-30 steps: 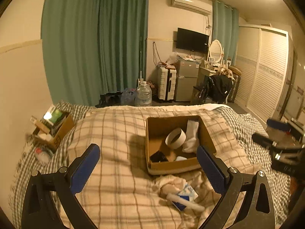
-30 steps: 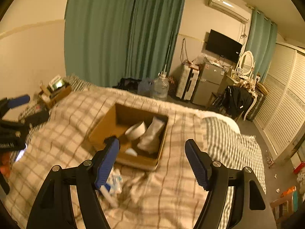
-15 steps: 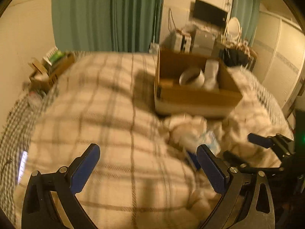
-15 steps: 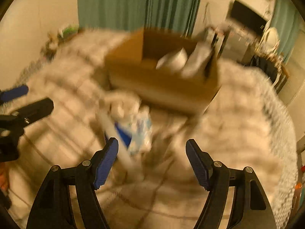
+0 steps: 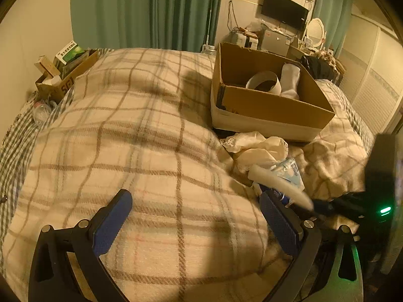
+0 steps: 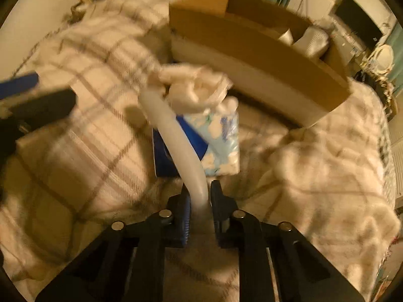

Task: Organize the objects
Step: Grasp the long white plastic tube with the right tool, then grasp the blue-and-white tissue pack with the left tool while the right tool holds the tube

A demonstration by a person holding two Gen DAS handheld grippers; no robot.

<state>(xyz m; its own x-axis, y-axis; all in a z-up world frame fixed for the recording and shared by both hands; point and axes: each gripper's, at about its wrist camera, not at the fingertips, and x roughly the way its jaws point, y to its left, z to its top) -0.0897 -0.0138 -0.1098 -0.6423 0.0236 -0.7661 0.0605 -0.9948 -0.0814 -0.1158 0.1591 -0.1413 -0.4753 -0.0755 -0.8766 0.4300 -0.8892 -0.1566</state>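
Note:
My right gripper (image 6: 199, 196) is shut on the near end of a long white tube (image 6: 176, 136), which also shows in the left wrist view (image 5: 279, 186). The tube lies over a blue-and-white packet (image 6: 221, 141) and a crumpled cream cloth (image 6: 194, 90) on the plaid blanket. Behind them stands an open cardboard box (image 5: 272, 105) holding a white tape roll (image 5: 264, 84) and a white sock-like item (image 5: 289, 83). My left gripper (image 5: 194, 224) is open and empty, low over the blanket to the left of the pile.
A small cardboard box of clutter (image 5: 63, 75) sits at the bed's far left edge. Green curtains, a TV (image 5: 284, 10) and furniture stand beyond the bed. The plaid blanket (image 5: 126, 138) covers the bed.
Both grippers dropped low toward the pile in front of the box. My right gripper went from open to shut on the white tube's end.

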